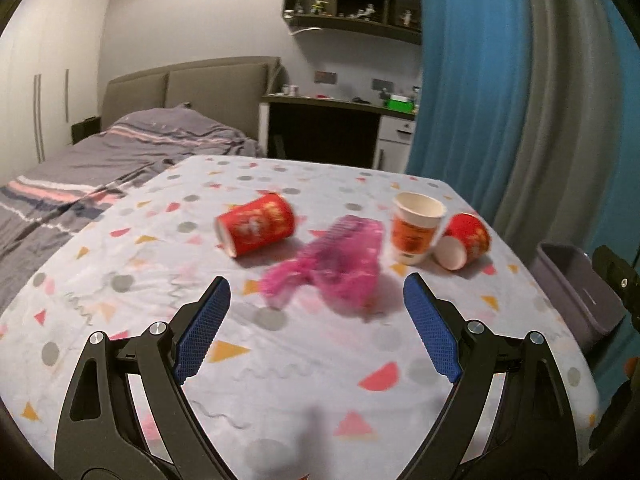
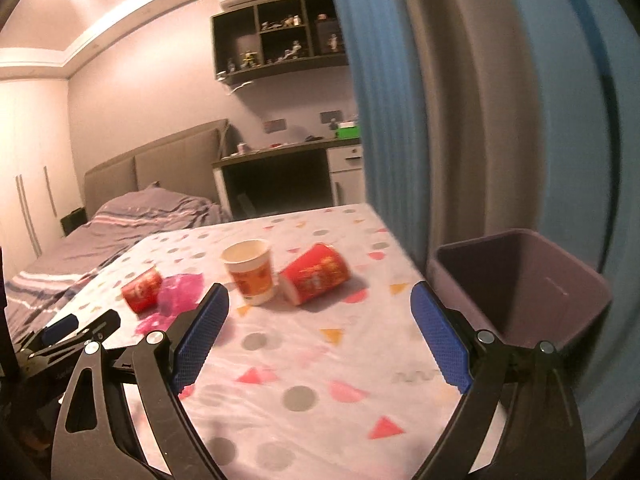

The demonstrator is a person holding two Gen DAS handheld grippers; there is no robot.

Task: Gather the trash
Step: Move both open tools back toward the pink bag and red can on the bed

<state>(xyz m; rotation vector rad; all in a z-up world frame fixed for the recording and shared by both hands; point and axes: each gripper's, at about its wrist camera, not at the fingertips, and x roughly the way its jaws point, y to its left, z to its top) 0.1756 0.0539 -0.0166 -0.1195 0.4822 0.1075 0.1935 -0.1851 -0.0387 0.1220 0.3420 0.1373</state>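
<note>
On the patterned tablecloth (image 1: 280,360) lie a tipped red paper cup (image 1: 256,226), a crumpled pink plastic bag (image 1: 332,268), an upright white and orange cup (image 1: 416,228) and a second tipped red cup (image 1: 464,246). My left gripper (image 1: 316,292) is open and empty, just short of the pink bag. My right gripper (image 2: 320,300) is open and empty, short of the upright cup (image 2: 250,272) and the tipped red cup (image 2: 316,272). The other red cup (image 2: 142,286) and the pink bag (image 2: 176,292) lie at the left. The left gripper (image 2: 68,330) shows at the left edge.
A purple bin (image 2: 520,284) stands off the table's right edge, also in the left wrist view (image 1: 576,292). Blue and grey curtains (image 1: 500,100) hang on the right. A bed (image 1: 100,160) lies to the left, a desk (image 1: 340,120) behind the table.
</note>
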